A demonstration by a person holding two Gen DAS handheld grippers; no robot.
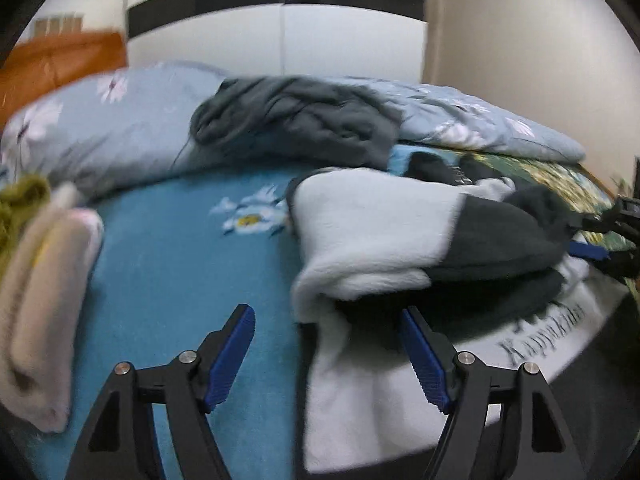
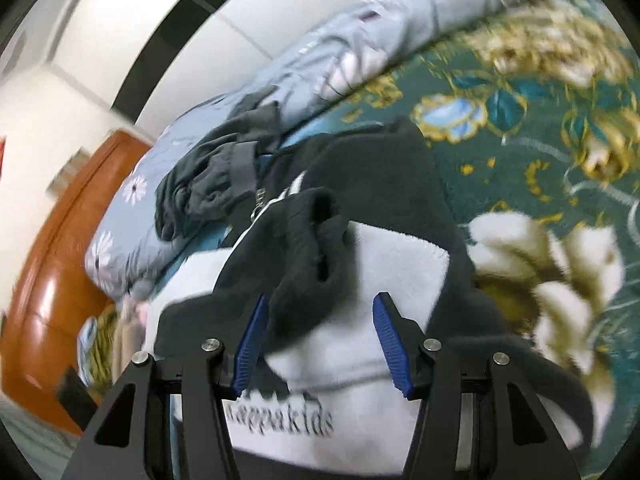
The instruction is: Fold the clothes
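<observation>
Fleece jacket [image 1: 372,220] part-folded; both grippers' jaws wide, empty. Only left view shows cream stack [image 1: 44,312].

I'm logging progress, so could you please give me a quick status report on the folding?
Left gripper open, empty. Right gripper open over the black-and-white fleece, sleeve between its fingers. Fleece part-folded on the bed. Nothing blocking.

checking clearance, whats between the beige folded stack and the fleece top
Bare blue bedsheet with a daisy print lies between the beige stack and fleece top, left wrist view.
</observation>
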